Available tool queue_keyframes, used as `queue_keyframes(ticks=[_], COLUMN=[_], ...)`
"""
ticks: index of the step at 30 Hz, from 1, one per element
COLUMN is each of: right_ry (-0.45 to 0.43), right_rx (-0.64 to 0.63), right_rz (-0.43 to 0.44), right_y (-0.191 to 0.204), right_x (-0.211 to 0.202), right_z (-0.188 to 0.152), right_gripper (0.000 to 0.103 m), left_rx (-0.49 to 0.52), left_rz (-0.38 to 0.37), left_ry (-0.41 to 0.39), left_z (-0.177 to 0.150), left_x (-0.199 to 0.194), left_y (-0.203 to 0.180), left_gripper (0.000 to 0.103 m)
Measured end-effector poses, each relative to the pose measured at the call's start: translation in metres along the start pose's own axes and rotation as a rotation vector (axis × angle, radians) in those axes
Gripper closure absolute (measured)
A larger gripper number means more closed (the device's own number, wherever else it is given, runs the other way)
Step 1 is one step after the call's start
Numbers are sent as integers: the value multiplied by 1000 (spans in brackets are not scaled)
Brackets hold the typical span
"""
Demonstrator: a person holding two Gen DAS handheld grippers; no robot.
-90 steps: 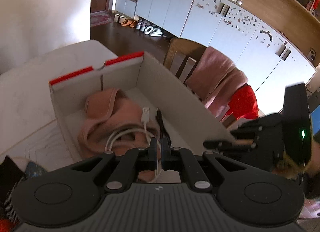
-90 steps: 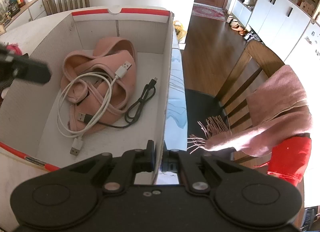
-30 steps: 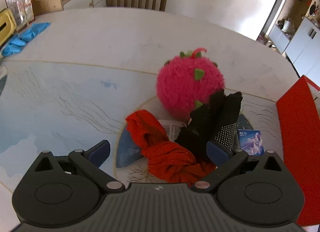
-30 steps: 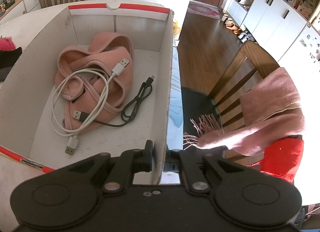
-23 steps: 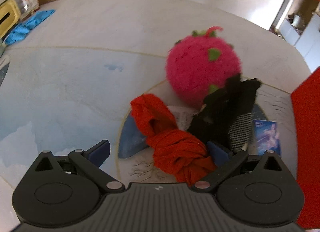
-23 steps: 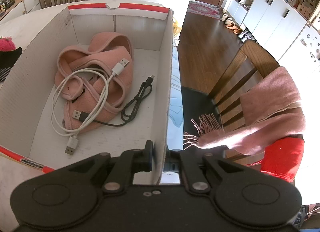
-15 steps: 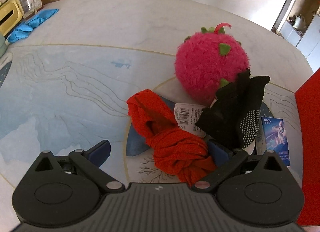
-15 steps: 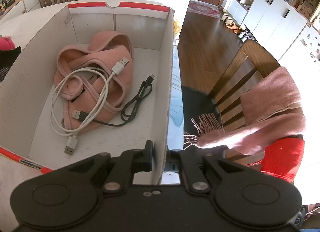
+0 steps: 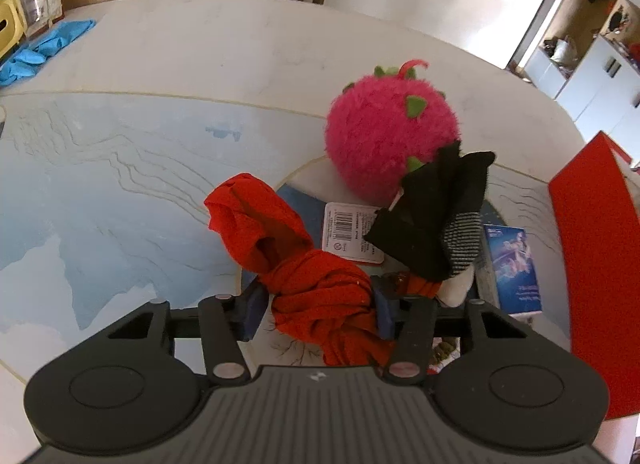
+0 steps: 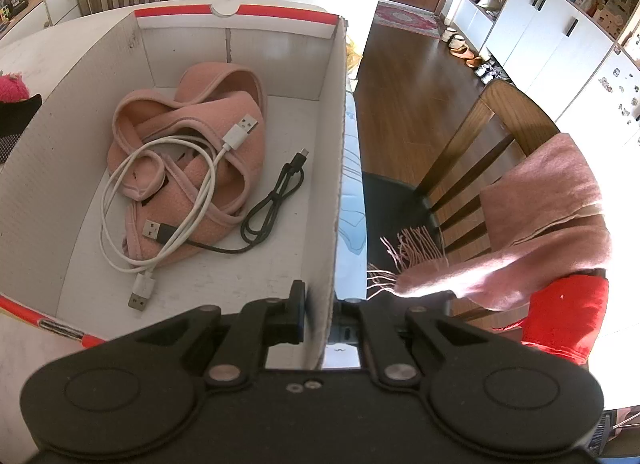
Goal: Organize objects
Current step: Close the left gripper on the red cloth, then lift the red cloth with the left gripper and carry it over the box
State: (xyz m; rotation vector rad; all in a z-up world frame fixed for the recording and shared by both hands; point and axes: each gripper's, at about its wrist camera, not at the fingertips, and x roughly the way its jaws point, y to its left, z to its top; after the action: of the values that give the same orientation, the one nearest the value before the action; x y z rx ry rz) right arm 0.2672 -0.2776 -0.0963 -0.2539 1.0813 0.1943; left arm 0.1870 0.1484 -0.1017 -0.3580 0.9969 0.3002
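Observation:
My left gripper (image 9: 316, 314) is shut on a knotted red cloth (image 9: 320, 300) lying on the table. Just beyond it are a black sock with a striped cuff (image 9: 436, 220), a white barcode tag (image 9: 348, 234) and a fuzzy pink plush ball (image 9: 390, 140). My right gripper (image 10: 320, 322) is shut on the right wall of the white cardboard box (image 10: 340, 168). Inside the box lie a pink fabric strap (image 10: 200, 168), a white USB cable (image 10: 160, 192) and a black cable (image 10: 272, 208).
The red outside of the box (image 9: 592, 264) stands at the right in the left wrist view, with a small blue packet (image 9: 514, 268) beside it. Blue gloves (image 9: 40, 46) lie far left. A chair with a pink scarf (image 10: 532, 224) stands right of the box.
My left gripper left the box, swung to the pile on the table and closed its fingers on the red cloth. My right gripper has stayed clamped on the box wall.

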Motion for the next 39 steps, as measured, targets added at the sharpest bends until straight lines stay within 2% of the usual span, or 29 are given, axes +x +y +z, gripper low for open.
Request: queue_keyframes(ticks=[8,15,23,30,39], right_ry=[2,2,-3,-5,-18], right_rx=[8,14,53,60,45], right_rz=[-2,-2,24,33,49], right_y=[1,0,-7,-7,-7], right_x=[0,0,-2,-5,-9], right_z=[1,1,1,2,4], right_gripper=[96,97,99,99,94], left_rx=[47,91,193,293,417], left_rz=[-50,-131,-239,-309,-394], left_ry=[-34,-63,-90,-93,-81], left_z=[3,9,13,13,1], left_x=[-31,-67,-94,-103,-111], left_y=[-1,-19,-65,-110,-169], left_gripper=[55,55,55,55,55])
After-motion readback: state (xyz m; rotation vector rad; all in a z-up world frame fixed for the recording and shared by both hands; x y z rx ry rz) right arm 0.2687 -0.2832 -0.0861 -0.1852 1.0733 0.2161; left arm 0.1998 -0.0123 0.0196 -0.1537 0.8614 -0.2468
